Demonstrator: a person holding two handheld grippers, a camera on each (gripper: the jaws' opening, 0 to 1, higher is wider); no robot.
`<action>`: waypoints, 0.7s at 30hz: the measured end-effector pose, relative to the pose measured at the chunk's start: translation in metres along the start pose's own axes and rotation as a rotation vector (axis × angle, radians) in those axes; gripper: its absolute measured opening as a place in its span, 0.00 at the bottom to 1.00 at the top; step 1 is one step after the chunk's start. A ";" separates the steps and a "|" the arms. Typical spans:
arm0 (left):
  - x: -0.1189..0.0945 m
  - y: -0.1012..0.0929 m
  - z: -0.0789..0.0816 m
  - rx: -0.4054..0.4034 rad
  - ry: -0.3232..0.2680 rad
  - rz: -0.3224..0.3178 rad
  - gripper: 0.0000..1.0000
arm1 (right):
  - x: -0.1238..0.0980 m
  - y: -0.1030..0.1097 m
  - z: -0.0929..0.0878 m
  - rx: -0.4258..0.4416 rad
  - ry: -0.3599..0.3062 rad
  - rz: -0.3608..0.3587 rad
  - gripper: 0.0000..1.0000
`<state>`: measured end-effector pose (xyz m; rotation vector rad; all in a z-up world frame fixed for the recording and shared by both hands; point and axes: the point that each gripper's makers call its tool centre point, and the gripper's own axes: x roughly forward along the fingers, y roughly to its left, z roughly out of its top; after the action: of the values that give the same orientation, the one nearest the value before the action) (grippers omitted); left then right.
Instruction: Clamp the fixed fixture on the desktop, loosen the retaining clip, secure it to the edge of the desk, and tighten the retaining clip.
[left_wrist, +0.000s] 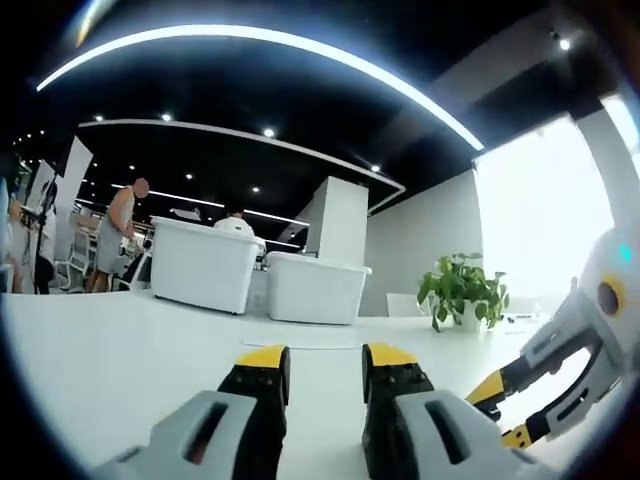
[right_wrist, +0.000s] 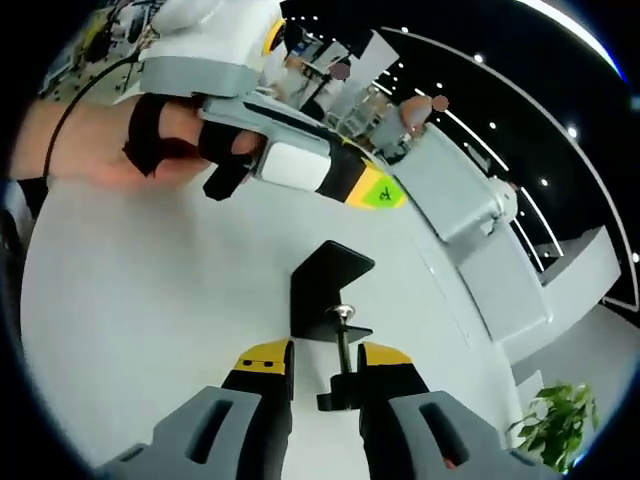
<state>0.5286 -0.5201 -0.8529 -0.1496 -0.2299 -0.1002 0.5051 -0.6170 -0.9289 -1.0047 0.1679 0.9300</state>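
1. Right gripper view: the black metal C-shaped desk clamp (right_wrist: 333, 300) lies on the white desktop (right_wrist: 150, 330) at lower centre, its screw rod running down between the right gripper (right_wrist: 326, 362) tips.
2. Those yellow-tipped jaws stand apart around the rod; can't tell if they actually pinch it.
3. Left gripper (left_wrist: 326, 358) in its own view: jaws parted, nothing between them.
4. Upper left of the right gripper view: a gloved hand (right_wrist: 170, 140) holds the other tool.
5. Left gripper view: two white plastic bins (left_wrist: 205, 262) mid-frame, a green potted plant (left_wrist: 463, 290) to the right.
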 end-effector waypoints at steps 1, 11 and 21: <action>0.000 0.000 0.000 -0.002 -0.001 0.001 0.29 | 0.001 0.000 0.000 -0.006 0.002 0.000 0.24; 0.000 0.000 -0.002 0.002 0.007 0.002 0.30 | 0.006 -0.005 -0.003 -0.047 0.045 -0.013 0.24; 0.000 0.001 -0.002 -0.004 0.011 0.006 0.30 | 0.014 -0.003 -0.003 -0.105 0.071 -0.065 0.19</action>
<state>0.5290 -0.5191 -0.8554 -0.1533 -0.2181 -0.0953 0.5170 -0.6116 -0.9357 -1.1354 0.1467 0.8516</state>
